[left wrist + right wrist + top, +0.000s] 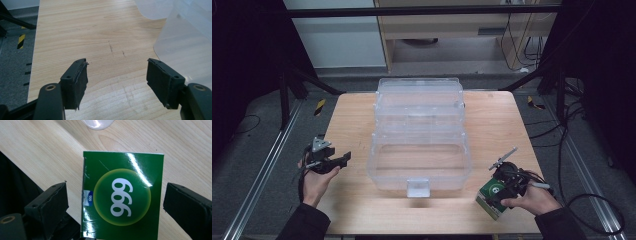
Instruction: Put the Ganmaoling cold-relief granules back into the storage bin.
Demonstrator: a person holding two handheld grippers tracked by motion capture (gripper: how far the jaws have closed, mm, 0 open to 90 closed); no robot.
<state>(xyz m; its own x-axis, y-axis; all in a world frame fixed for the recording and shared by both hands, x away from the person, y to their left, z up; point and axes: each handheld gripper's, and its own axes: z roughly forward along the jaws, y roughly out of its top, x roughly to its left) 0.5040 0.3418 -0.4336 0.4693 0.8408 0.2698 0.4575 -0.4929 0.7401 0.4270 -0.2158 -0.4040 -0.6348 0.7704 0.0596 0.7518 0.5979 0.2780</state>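
- Green box (pixel 122 197) marked "999" lies on the tabletop (pixel 347 120) at the near right corner, between the jaws of the right tool (pixel 501 192), label face up toward that tool's camera.
- Right tool: jaws spread wide, one on each side of the box with a visible gap on both sides in the right gripper view. Released, not gripping; I cannot tell whether it touches the box below the frame edge.
- Clear plastic bin (pixel 419 165) sits mid-tabletop, lid thrown back, front latch toward the person. Likely destination for the box, by my reading.
- Step in hand looks like the grasp. To do it well: keep the box centred between the jaws, close squarely on its two long side walls, and go gently, since it is thin card and would crush or skew if pinched at a corner.
- Glossy surface may slip; a grip low on the sides would hold better than one near the top edge.
- Left tool (pixel 117 82) hangs over bare wood left of the bin, jaws wide apart, holding nothing, touching nothing.
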